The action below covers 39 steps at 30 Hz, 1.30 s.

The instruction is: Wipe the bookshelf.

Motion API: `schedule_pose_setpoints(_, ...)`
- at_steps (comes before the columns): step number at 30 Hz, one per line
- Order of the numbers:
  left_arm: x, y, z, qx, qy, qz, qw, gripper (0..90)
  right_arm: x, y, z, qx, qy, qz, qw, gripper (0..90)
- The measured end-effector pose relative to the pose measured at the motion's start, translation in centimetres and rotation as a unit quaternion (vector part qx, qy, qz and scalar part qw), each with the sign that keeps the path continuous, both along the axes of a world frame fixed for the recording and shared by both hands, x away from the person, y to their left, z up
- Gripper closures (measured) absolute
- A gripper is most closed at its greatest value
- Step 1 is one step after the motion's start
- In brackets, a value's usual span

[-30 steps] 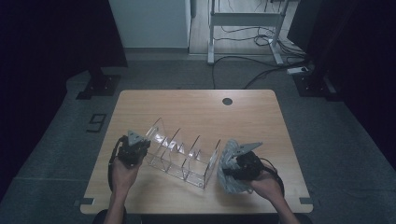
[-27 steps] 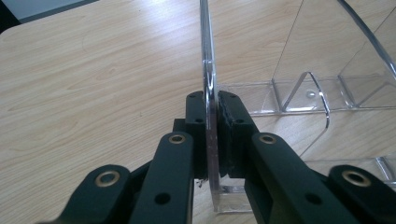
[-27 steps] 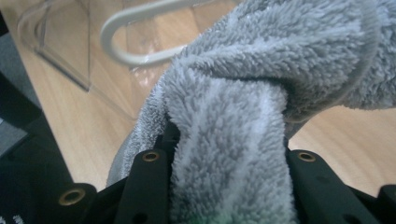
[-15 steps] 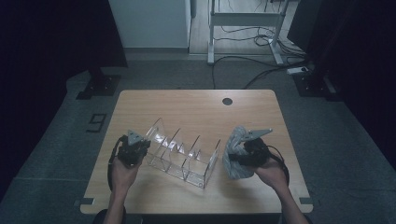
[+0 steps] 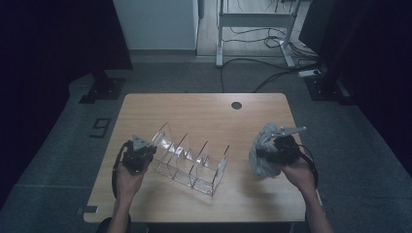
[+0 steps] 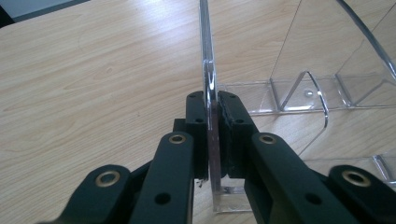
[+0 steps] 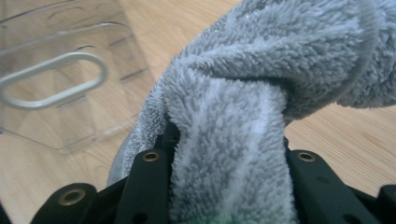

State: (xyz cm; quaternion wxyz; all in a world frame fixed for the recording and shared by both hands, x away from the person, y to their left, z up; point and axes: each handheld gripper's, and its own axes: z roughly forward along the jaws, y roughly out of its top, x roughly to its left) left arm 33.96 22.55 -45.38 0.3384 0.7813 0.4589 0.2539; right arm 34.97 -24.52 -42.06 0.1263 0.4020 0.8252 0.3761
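Moved: My right gripper [image 5: 265, 155] with the grey cloth [image 5: 262, 153] has gone away from the clear rack [image 5: 189, 160], off to the right. A second ago it was right beside the rack's end. My left gripper [image 5: 145, 156] has stayed where it was.

High view: The rack stands in the middle of the bench [image 5: 204, 109], a bit to the left. My left gripper is at the rack's left end. My right gripper holds the cloth near the bench's right edge, well apart from the rack.

Left gripper view: My fingers [image 6: 198, 116] are nearly closed. They pinch the thin clear end wall of the rack, one on each side. The wall stands up straight between them. The rest of the rack sits on the bench to the right.

Right gripper view: My fingers [image 7: 152, 163] are partly open, with a thick fold of the fluffy cloth squeezed between them. The cloth bunches up over them. The rack's end, with its long rounded hole, is at the upper left.
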Motion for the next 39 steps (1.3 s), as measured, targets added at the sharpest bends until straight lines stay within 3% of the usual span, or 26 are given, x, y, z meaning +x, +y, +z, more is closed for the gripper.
schedule_pose_setpoints(10,0.1,0.0,0.0,0.000,0.002,-0.001,1.0000,83.2,0.2,-4.2,-0.4,-0.013,0.003,-0.059,0.9982,63.2)
schedule_pose_setpoints(15,0.1,0.0,0.0,-0.001,0.002,-0.002,1.0000,83.2,0.5,-5.5,-1.8,-0.014,0.014,-0.076,0.9969,62.8)
schedule_pose_setpoints(23,0.2,0.0,0.1,0.002,0.003,-0.004,1.0000,83.0,1.1,-5.5,-5.4,-0.027,0.040,-0.079,0.9957,61.5)
schedule_pose_setpoints(30,0.2,0.0,0.1,0.003,0.004,-0.005,1.0000,82.7,1.8,-5.2,-8.4,-0.060,0.069,-0.078,0.9927,57.0)
schedule_pose_setpoints(33,0.2,-0.1,0.1,0.009,0.004,-0.005,0.9999,82.4,1.8,-5.1,-8.9,-0.069,0.072,-0.077,0.9921,55.0)
schedule_pose_setpoints(39,0.4,0.0,0.1,0.000,0.011,-0.011,0.9999,77.3,1.7,-4.7,-9.4,-0.079,0.067,-0.064,0.9926,41.8)
